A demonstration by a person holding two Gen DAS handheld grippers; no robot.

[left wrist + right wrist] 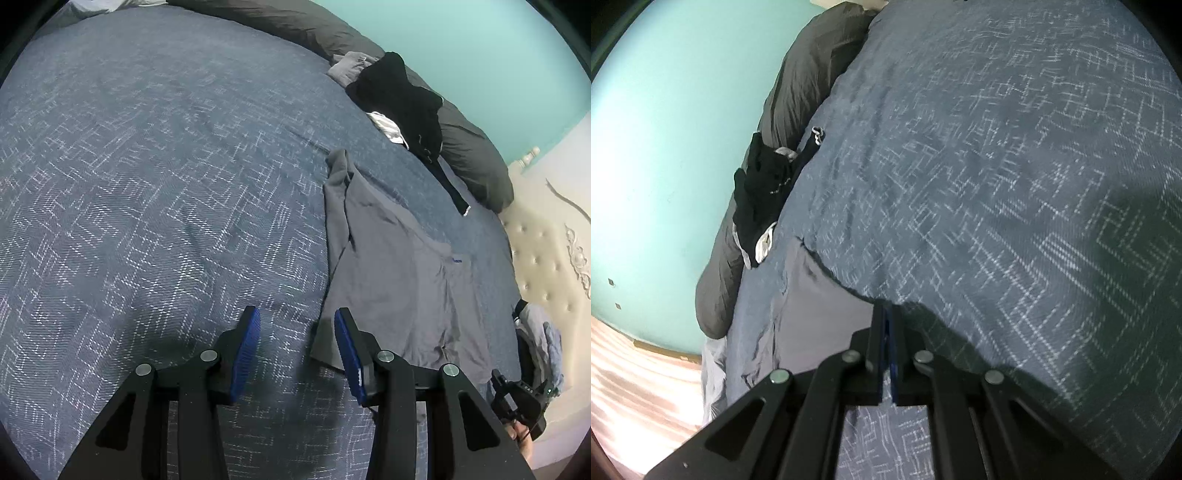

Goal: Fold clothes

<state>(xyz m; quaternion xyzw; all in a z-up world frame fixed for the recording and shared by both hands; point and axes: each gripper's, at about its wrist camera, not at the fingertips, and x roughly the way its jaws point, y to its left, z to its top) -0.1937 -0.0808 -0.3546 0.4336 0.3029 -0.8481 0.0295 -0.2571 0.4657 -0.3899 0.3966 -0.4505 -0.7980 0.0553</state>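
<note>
- Our right gripper [885, 314] is clenched with its jaws pressed together; the edge of the grey shirt [827, 321] meets them at the tips, and whether cloth is pinched there we cannot tell.
- Our left gripper [297, 325] hangs released and empty, jaws apart over the blanket [155, 192], just beside the shirt's [399, 280] near hem.
- The shirt lies partly doubled over on the bed's right side; we judge a fold to be under way.
- Next, we reckon, the free gripper must take the near hem so both ends move together.
- More clothes [402, 99] wait in a dark heap by the grey pillows [476, 162].
- Beyond them stands a turquoise wall [480, 55]; a pale tufted bed end [546, 266] edges the frame.
</note>
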